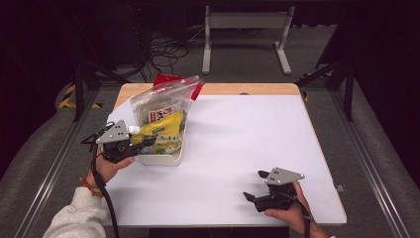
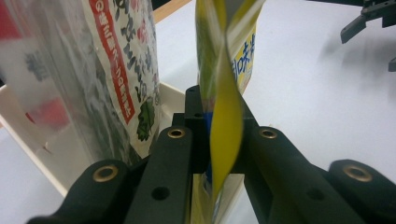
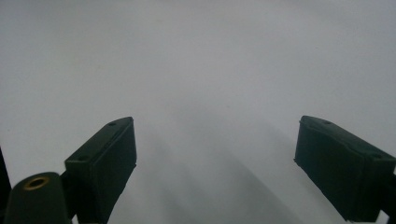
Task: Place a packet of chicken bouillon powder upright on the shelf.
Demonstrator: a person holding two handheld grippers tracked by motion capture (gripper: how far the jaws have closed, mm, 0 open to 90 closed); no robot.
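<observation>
Black jaws of the left gripper sit nearly closed, pinched on the thin edge of a glossy yellow packet; the film is crinkled and twisted where it leaves the pads, and blurred near the top. High view puts that packet lying across a white rounded-corner tray at the surface's left side, left gripper clamped on its near end, left hand under the grey three-cornered plate. Beside it a clear crinkly bag stands upright in the tray, printed pouch inside with a red label strip; print too small to read. Something red pokes out behind the bag, mostly hidden. Tray's far wall is covered by the bags. Right gripper rests low at the surface's near right, well apart from the tray, jaws spread wide with nothing between them; right gripper view confirms, two matte black pads over bare white. Surface is smooth matte white with a wood edge at the far side. Around it: grey carpet, aluminium frame rails, loose cables and a white stand at the back, dark room.
</observation>
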